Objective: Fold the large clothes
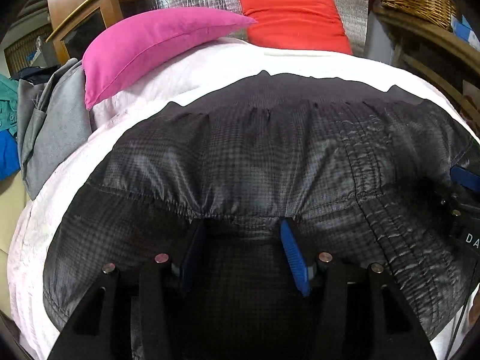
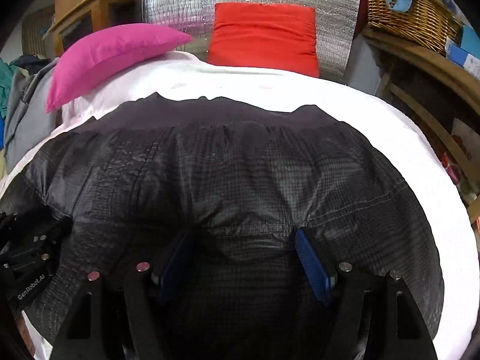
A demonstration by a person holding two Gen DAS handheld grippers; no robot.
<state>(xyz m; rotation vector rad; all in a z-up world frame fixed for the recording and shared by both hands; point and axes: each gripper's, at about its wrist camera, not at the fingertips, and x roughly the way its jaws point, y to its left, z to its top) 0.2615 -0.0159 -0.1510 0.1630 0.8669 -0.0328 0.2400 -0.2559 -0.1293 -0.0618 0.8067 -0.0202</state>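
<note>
Both claws are released now: the left claw (image 1: pixel 240 228) and right claw (image 2: pixel 244 238) hover with jaws parted over the near fold of the dark jacket (image 1: pixel 255 156), pads not pinching it. The jacket lies spread on the white bed (image 1: pixel 186 78), nearer than the pink pillow (image 1: pixel 144 45) and red pillow (image 1: pixel 294 15). Its fabric is dark, checked and shiny, with a ribbed hem on its far edge.

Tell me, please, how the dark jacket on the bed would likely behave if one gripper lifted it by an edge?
The jacket would probably drape and sag: its thin fabric already puckers along the seams. Its sheen suggests that it could slip between the pads. It looks light for its size, as it lies flat on the white cover without denting it much.
</note>
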